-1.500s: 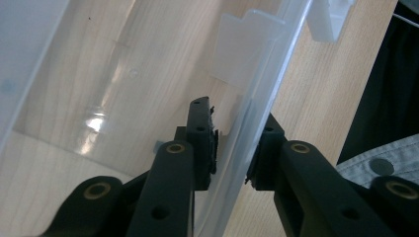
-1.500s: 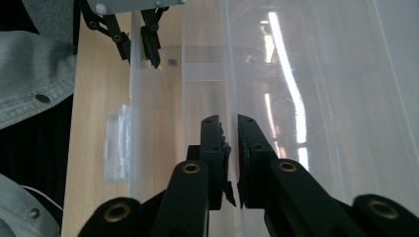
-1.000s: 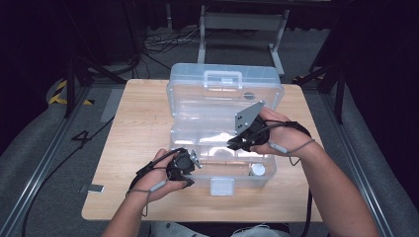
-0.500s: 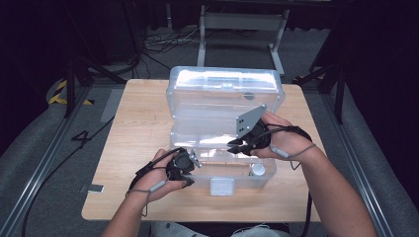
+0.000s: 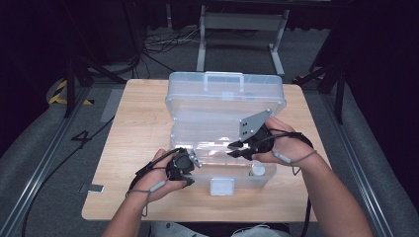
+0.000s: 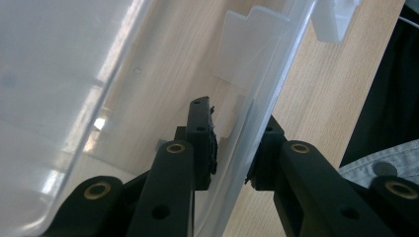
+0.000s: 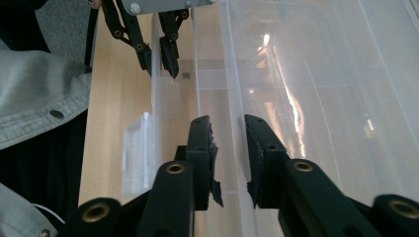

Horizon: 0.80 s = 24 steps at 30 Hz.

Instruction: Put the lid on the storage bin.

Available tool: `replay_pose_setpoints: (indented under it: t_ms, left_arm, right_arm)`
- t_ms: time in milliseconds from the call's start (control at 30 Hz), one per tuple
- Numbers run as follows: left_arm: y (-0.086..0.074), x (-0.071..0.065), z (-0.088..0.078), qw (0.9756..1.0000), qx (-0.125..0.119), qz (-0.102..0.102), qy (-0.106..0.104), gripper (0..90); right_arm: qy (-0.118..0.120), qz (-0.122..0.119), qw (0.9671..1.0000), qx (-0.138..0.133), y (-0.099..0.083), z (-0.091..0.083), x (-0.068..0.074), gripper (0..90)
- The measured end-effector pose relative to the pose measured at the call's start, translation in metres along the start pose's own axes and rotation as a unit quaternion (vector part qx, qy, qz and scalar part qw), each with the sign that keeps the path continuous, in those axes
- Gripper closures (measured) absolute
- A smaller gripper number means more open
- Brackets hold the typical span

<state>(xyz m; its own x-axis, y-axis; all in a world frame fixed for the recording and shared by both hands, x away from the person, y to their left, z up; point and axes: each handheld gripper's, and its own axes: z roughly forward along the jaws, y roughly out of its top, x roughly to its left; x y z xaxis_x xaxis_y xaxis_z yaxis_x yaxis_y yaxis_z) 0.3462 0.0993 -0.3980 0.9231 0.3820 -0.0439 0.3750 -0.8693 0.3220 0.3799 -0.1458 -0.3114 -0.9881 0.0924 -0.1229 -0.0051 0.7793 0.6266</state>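
Since the earlier frames both hands hold almost the same place, while the right gripper (image 5: 236, 148) jaws have just been opening and now stand apart inside the clear, rectangular plastic storage box (image 5: 197, 96), gripping nothing. That box sits open at the centre of the pale wooden table (image 5: 138, 118), lid raised behind. The left gripper (image 6: 232, 158) straddles the box's front wall, one jaw on each side; whether its pads press cannot be told. A white latch (image 5: 222, 186) hangs at the front. Glare blurs the inner dividers.

Glossy clear plastic box (image 5: 225, 106), matt pale wood table (image 5: 138, 128), matt black fingers (image 7: 200, 148)
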Motion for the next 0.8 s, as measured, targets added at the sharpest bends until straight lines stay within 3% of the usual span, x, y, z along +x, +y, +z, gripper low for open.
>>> replay_pose_setpoints:
  t_ms: [200, 433, 600, 700, 800]
  left_arm:
    - [0.0, 0.0, 0.0, 1.0, -0.002, 0.0, 0.0, 75.5]
    - [-0.001, 0.001, 0.0, 1.0, -0.004, 0.001, -0.001, 75.0]
    - [-0.001, 0.0, 0.0, 1.0, -0.004, 0.001, 0.0, 74.8]
    - [-0.001, 0.0, 0.0, 1.0, -0.005, 0.002, 0.001, 74.5]
    - [-0.001, 0.0, -0.001, 1.0, -0.004, 0.002, -0.001, 73.7]
  right_arm:
    - [-0.007, 0.007, 0.9996, -0.028, -0.007, -0.002, 0.001, 70.2]
    - [-0.013, 0.032, 0.996, -0.082, -0.017, -0.015, 0.002, 70.0]
    - [-0.03, 0.071, 0.9855, -0.151, -0.029, -0.034, 0.004, 77.1]
    - [-0.05, 0.085, 0.9825, -0.158, -0.033, -0.04, 0.002, 82.5]
    - [-0.077, 0.109, 0.9753, -0.176, -0.039, -0.046, 0.0, 87.4]
